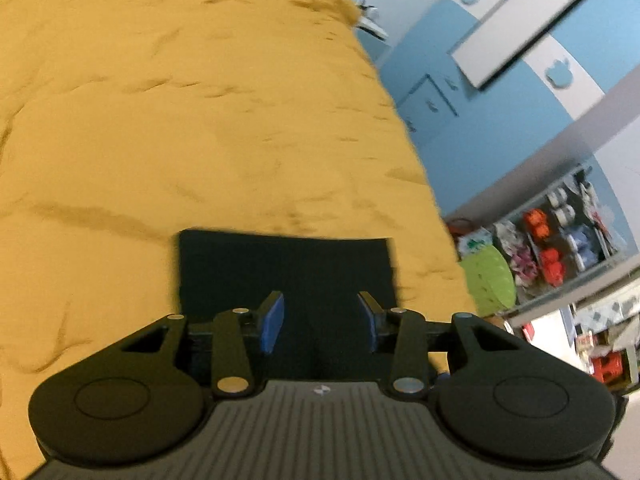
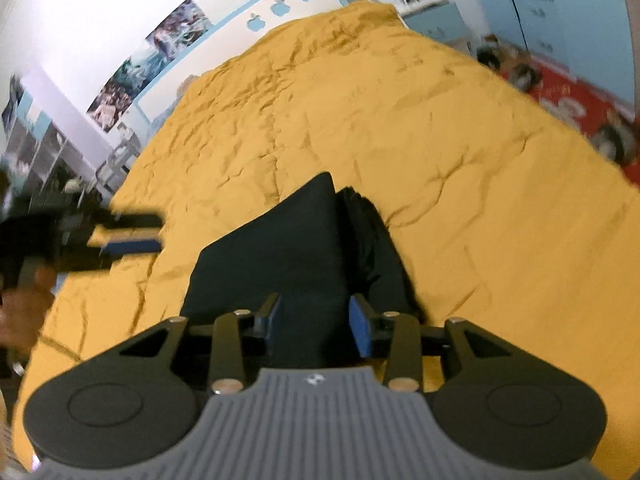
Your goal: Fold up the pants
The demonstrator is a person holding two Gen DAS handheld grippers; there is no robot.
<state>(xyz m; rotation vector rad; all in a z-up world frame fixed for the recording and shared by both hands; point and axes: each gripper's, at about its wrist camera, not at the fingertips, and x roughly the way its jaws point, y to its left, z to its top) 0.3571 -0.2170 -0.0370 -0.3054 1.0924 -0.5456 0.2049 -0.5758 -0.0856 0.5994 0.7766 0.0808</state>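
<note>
The black pants (image 1: 286,268) lie folded into a compact rectangle on the yellow bedspread (image 1: 180,112). My left gripper (image 1: 320,322) is open and empty, hovering just above the near part of the pants. In the right wrist view the pants (image 2: 296,240) show as a folded stack with layered edges on its right side. My right gripper (image 2: 314,320) is open and empty over the near end of the stack. The left gripper (image 2: 132,234) also shows there, blurred, at the left above the bedspread (image 2: 400,120), apart from the pants.
The bed's right edge drops off to a blue wardrobe (image 1: 500,92) and a shelf of toys (image 1: 560,240), with a green basket (image 1: 488,280) by it. In the right wrist view a headboard (image 2: 280,4), a poster wall (image 2: 156,52) and a red box (image 2: 580,104) border the bed.
</note>
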